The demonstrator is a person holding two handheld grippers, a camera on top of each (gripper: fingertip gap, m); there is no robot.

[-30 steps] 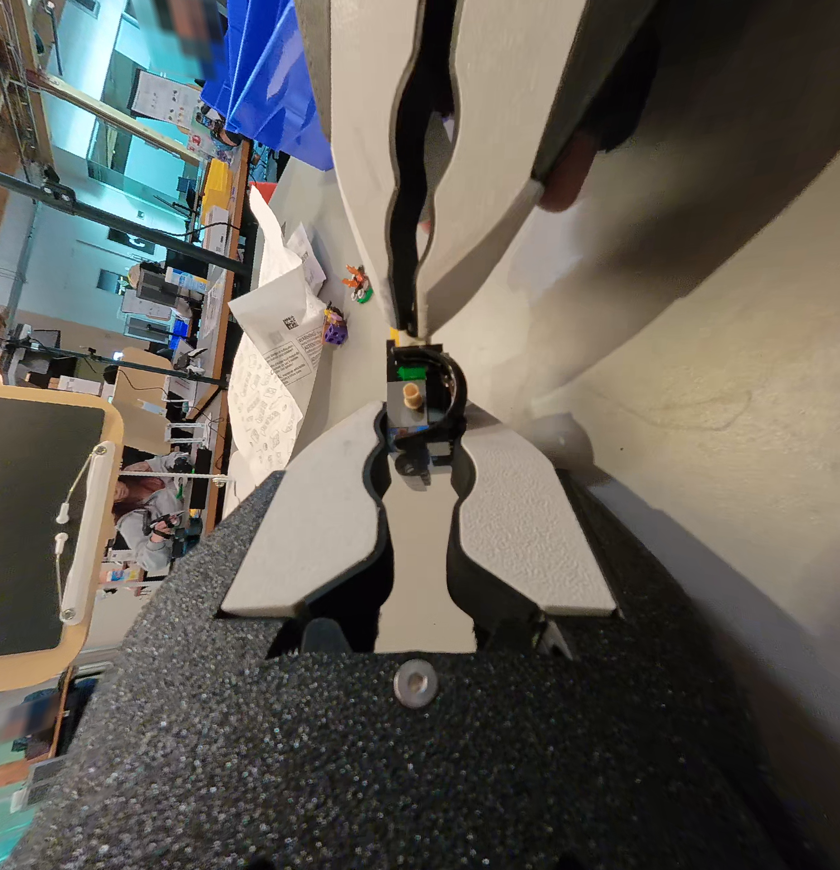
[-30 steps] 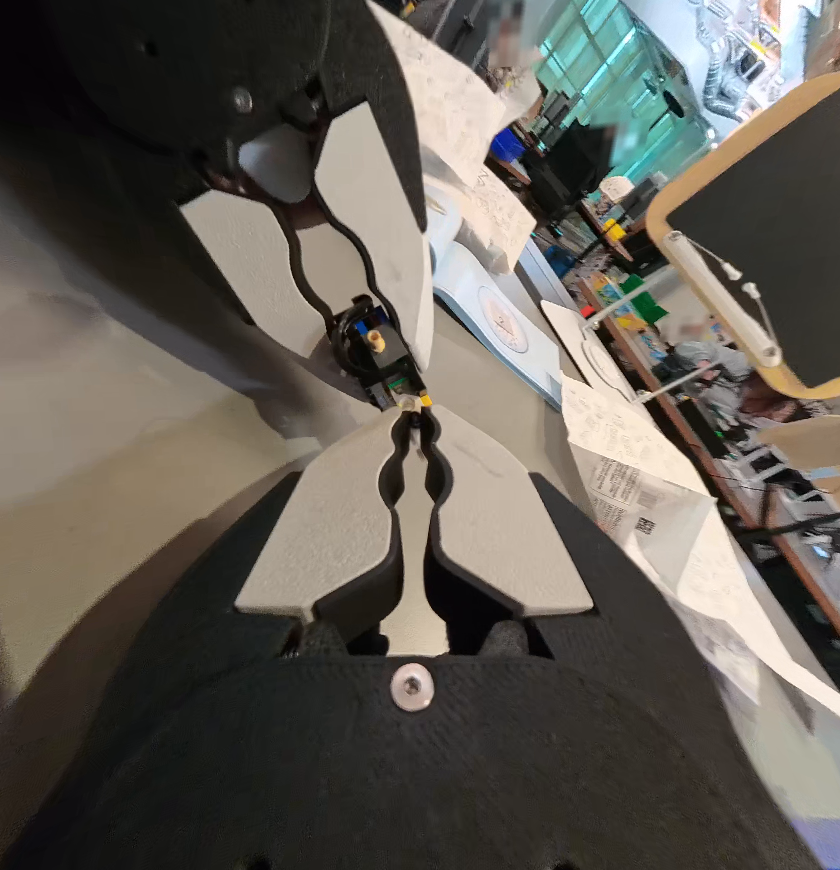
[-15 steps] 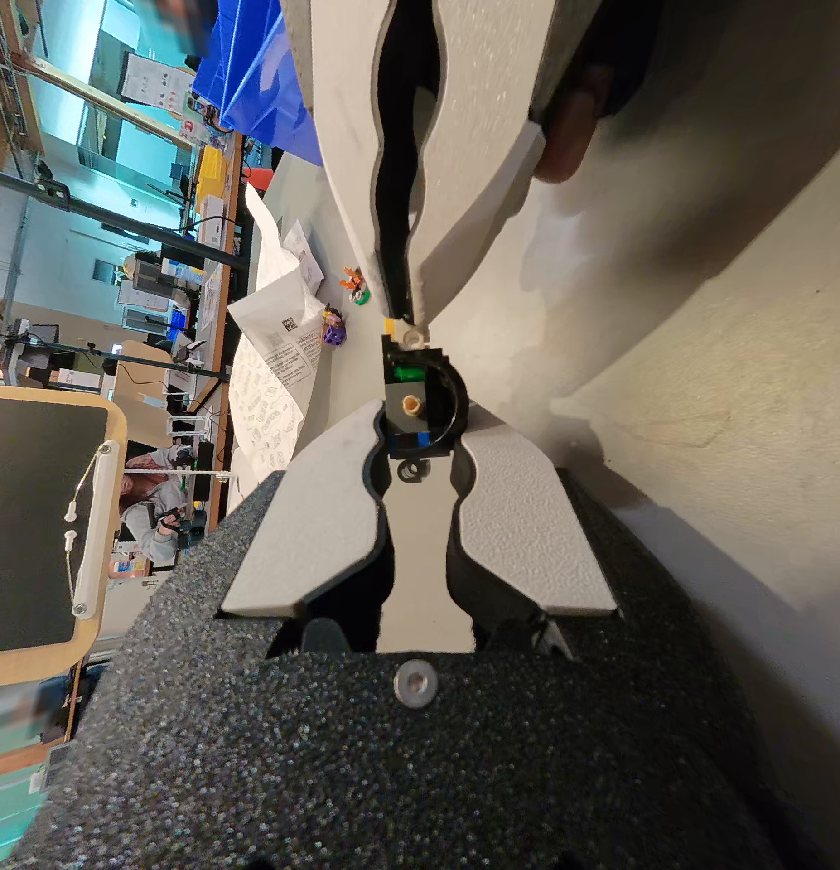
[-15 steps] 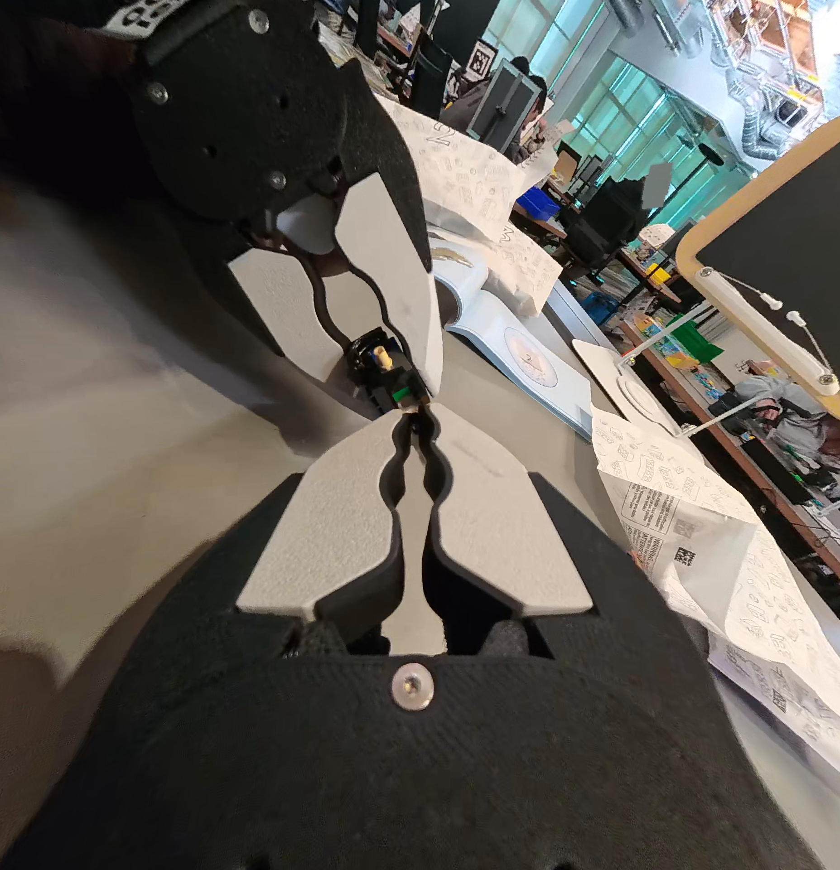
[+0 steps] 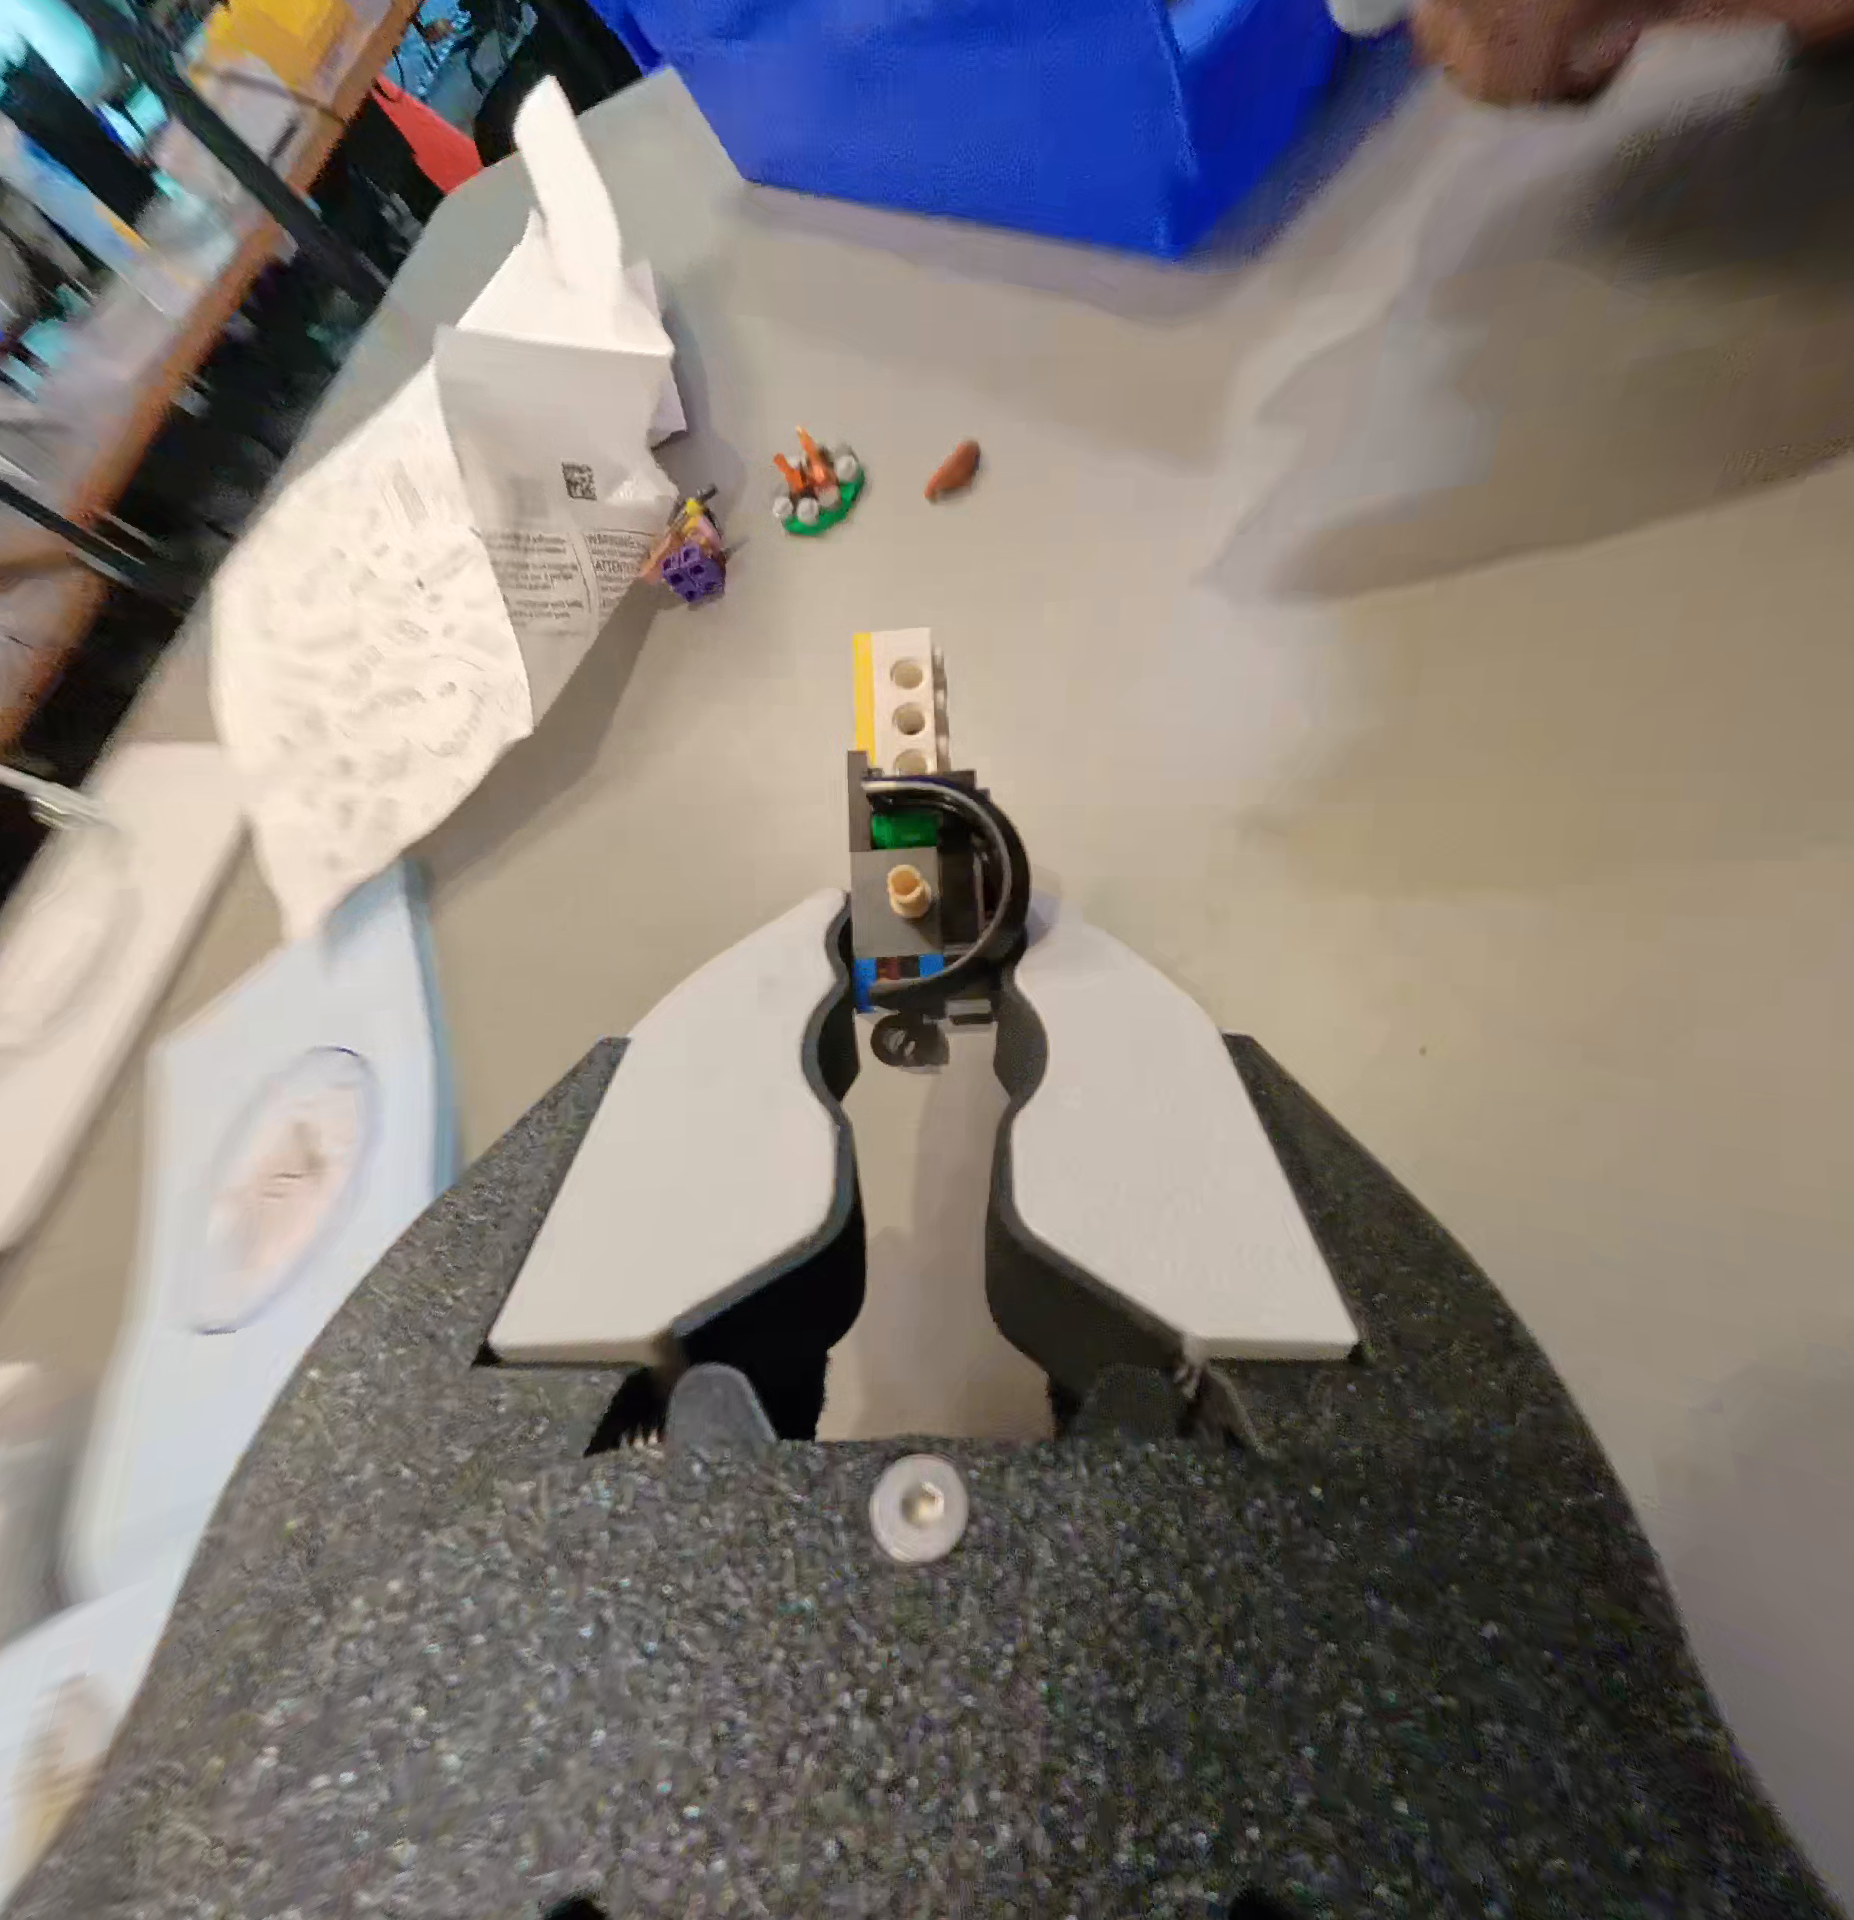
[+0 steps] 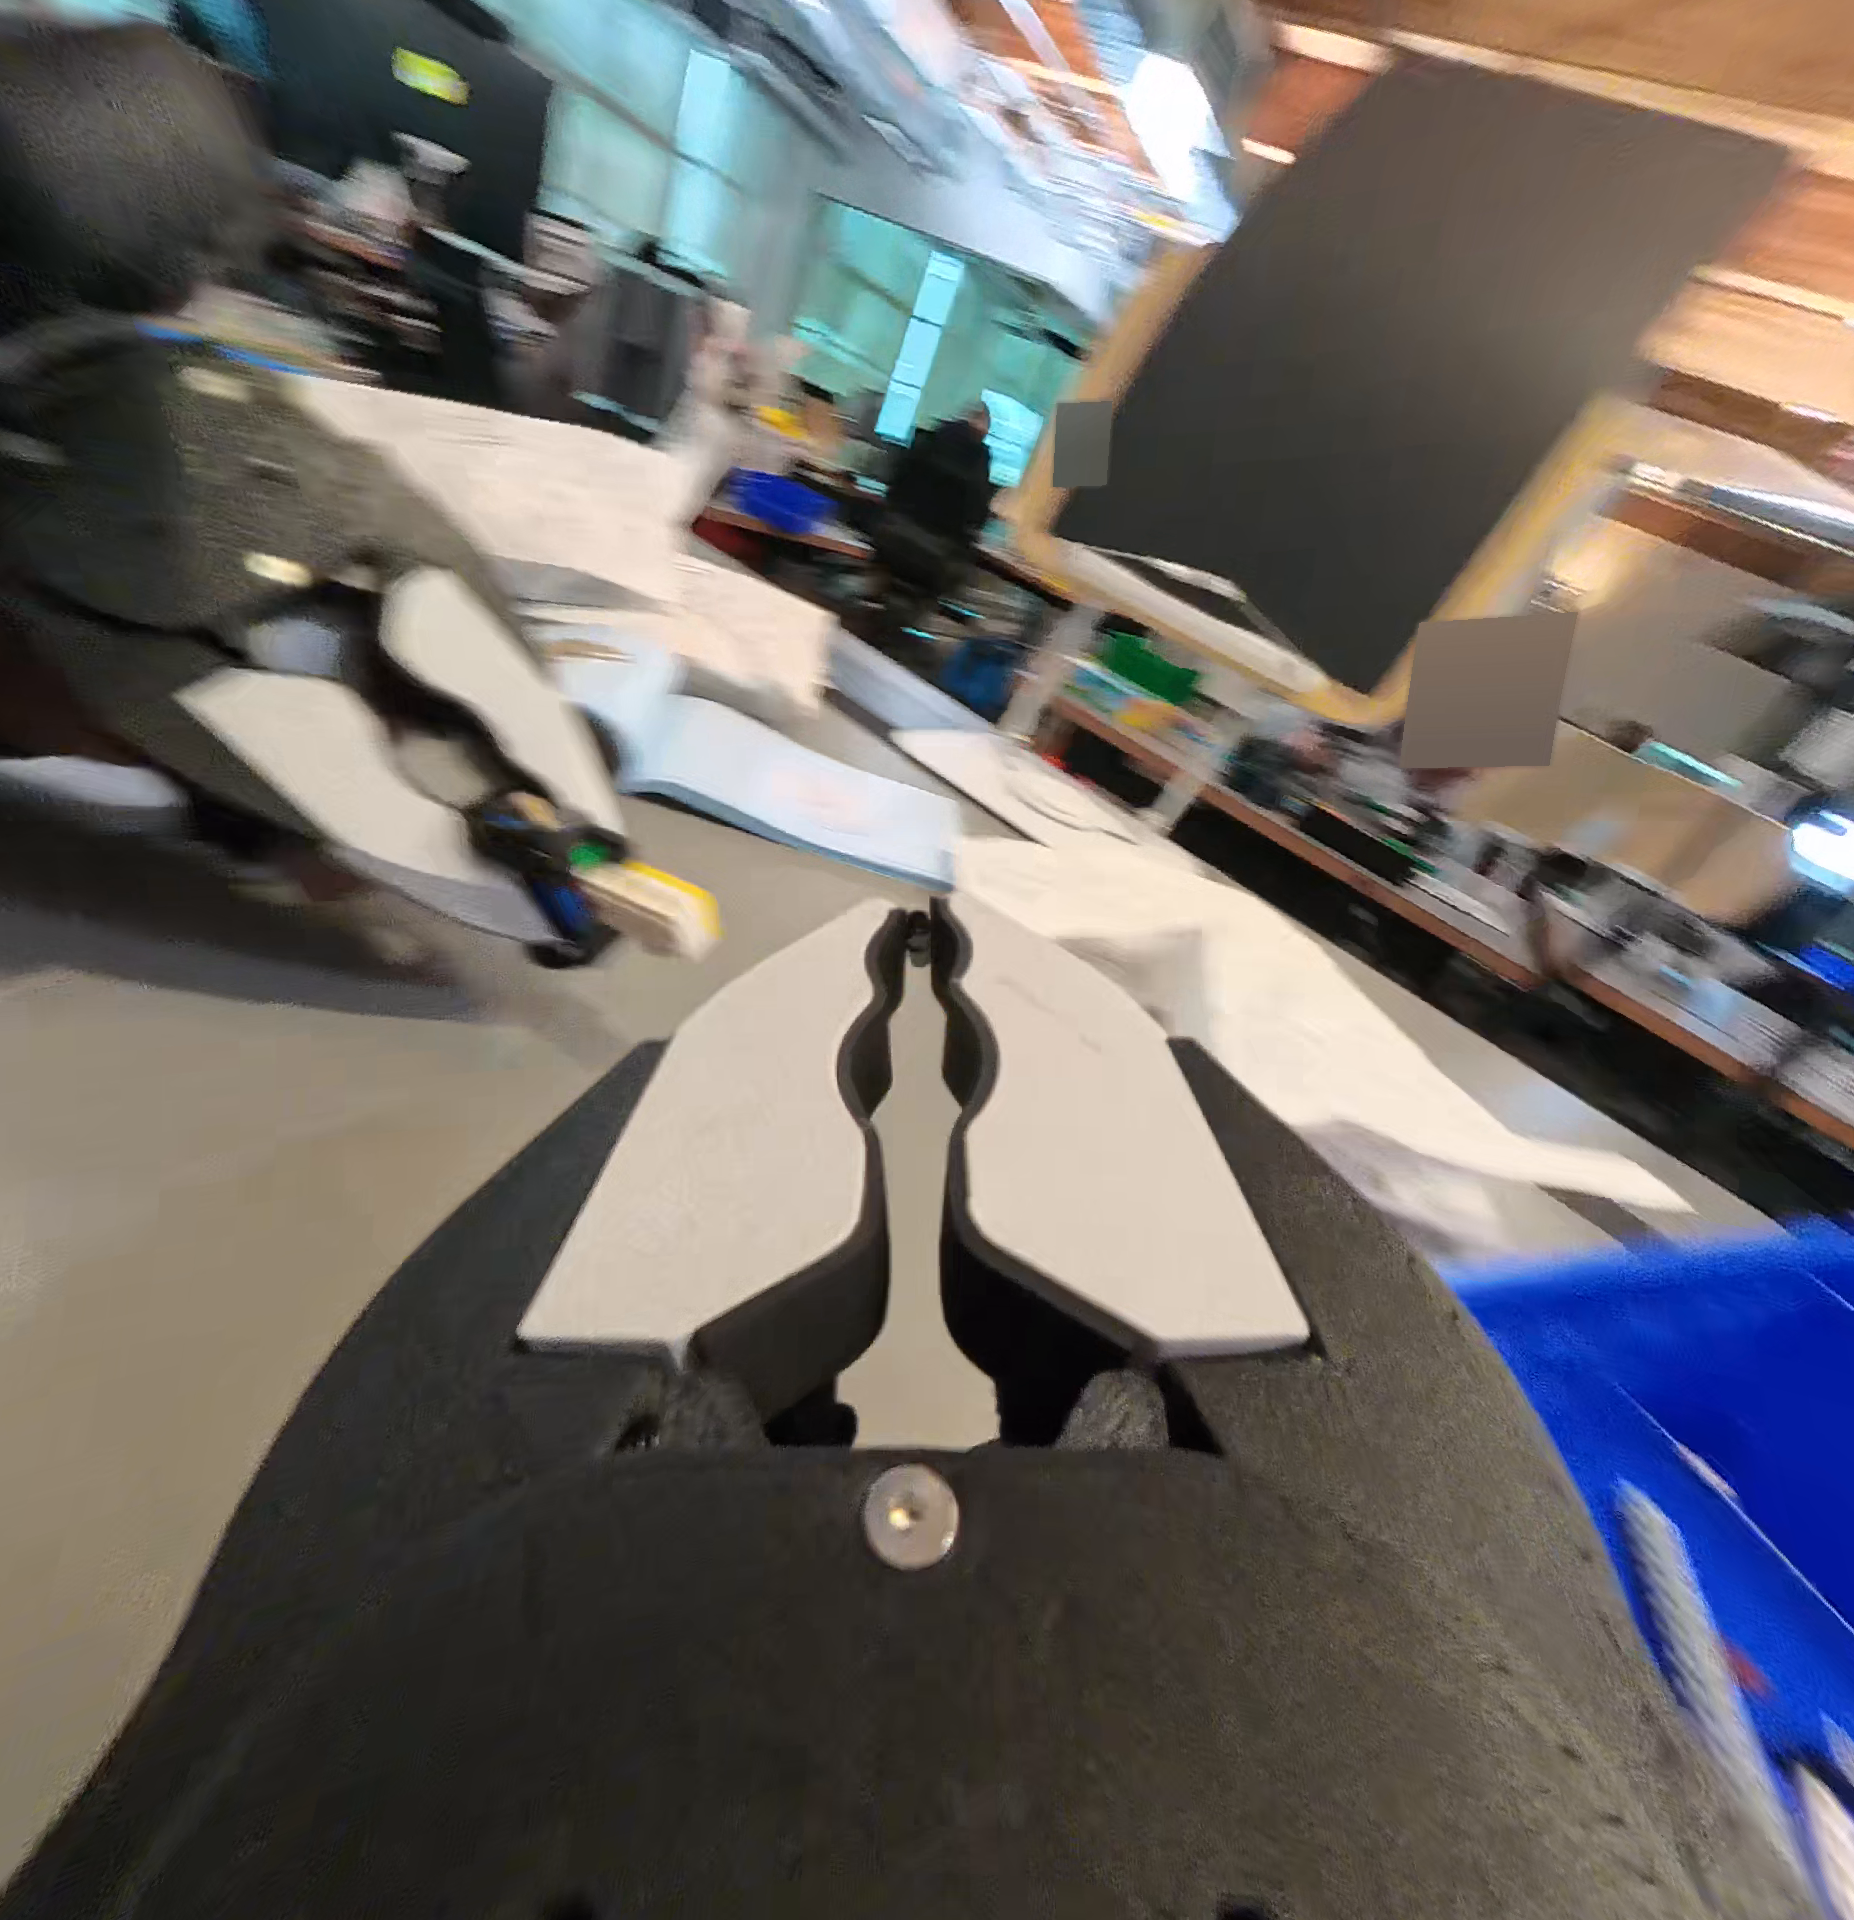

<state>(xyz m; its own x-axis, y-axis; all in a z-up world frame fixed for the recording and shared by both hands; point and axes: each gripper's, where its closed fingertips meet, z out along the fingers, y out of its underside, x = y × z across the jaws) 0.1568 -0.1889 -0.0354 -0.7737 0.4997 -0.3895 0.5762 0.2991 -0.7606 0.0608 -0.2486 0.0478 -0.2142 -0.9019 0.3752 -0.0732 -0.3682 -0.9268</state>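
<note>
My left gripper [image 5: 928, 971] is clenched on a small brick build [image 5: 918, 894]: black core, green block, tan peg, a black hose looped at its side, a white holed beam with a yellow strip jutting forward. It hangs just above the grey table [image 5: 1422, 935]. My right gripper [image 6: 915, 925] stands apart, nearly closed on a tiny dark piece [image 6: 915, 935], too blurred to name. I judge a steady left grip matters most.

On the table lie printed sheets [image 5: 383, 623], an open booklet [image 6: 798, 800], a campfire model [image 5: 819, 486], a purple piece [image 5: 689, 566], a brown bit [image 5: 952, 483] and a blue bin [image 5: 954, 104]. A busy workshop lies beyond.
</note>
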